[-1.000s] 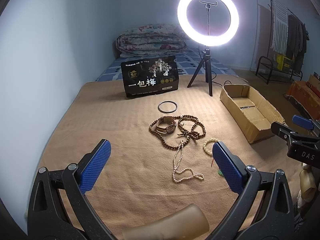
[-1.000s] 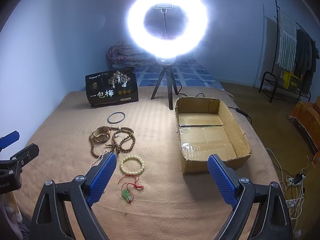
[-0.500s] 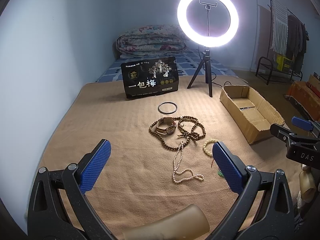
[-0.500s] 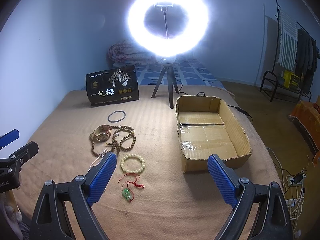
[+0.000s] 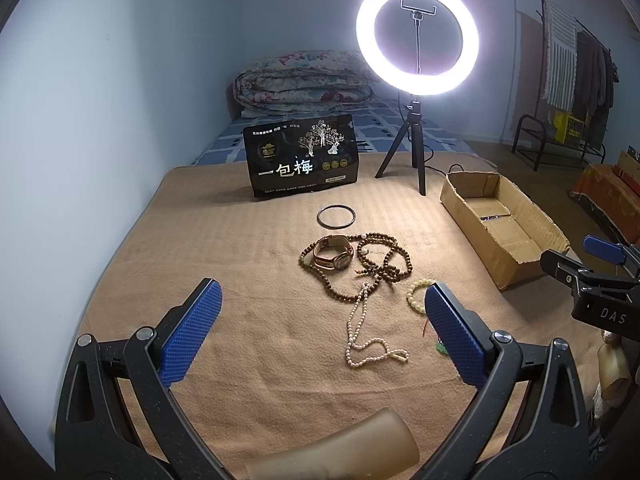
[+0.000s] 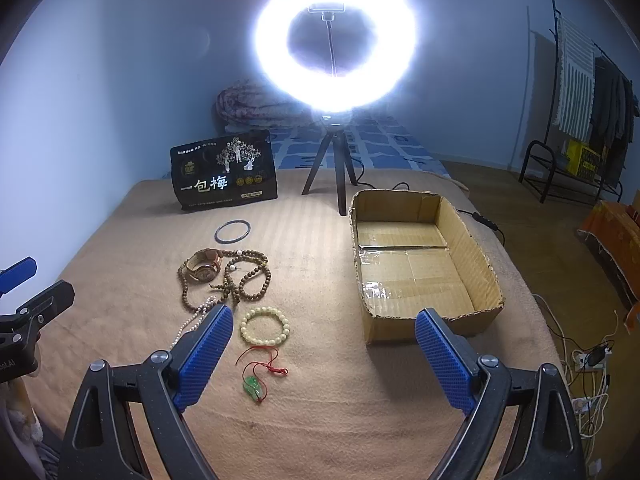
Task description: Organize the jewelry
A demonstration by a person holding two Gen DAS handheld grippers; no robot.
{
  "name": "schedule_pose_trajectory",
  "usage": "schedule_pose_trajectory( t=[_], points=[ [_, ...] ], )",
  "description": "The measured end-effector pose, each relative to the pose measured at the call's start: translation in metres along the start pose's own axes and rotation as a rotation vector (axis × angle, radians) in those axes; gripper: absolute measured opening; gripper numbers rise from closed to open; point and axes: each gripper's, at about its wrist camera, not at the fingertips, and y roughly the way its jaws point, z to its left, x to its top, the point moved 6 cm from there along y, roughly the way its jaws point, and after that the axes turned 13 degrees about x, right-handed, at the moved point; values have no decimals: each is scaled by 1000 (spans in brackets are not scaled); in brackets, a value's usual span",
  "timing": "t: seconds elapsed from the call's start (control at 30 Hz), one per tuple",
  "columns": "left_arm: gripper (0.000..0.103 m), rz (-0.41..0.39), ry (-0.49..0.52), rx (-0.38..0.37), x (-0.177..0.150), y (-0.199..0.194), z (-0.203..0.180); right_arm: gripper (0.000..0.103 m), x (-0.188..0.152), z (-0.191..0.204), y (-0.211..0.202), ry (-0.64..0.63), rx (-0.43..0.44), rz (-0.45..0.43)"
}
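Jewelry lies on the tan blanket (image 5: 248, 272): a dark bangle (image 5: 336, 216), a watch (image 5: 333, 256), a long brown bead necklace (image 5: 384, 264), a white pearl strand (image 5: 362, 332), a pale yellow bead bracelet (image 6: 265, 326) and a green pendant on red cord (image 6: 254, 386). An open cardboard box (image 6: 420, 276) stands to the right. My left gripper (image 5: 320, 332) is open and empty, short of the pearl strand. My right gripper (image 6: 322, 354) is open and empty, above the blanket between the pendant and the box.
A black snack bag (image 5: 302, 158) stands at the back. A lit ring light on a tripod (image 5: 416, 32) stands behind the box. A folded quilt (image 5: 304, 84) lies at the wall. A clothes rack (image 6: 584, 92) and cables (image 6: 588, 360) are at the right.
Both grippers have drifted very slightly; nothing on the blanket has moved.
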Motion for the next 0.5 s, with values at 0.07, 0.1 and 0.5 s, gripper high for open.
schedule_pose_trajectory(
  t=[0.07,0.1,0.5],
  points=[
    [103,-1,1,0,0,0,0,94,0,0,0,1,1,0],
    [103,-1,1,0,0,1,0,94,0,0,0,0,1,1],
    [103,0,-1,2,0,-1,2,94,-1,0,1,-1,2,4]
  ],
)
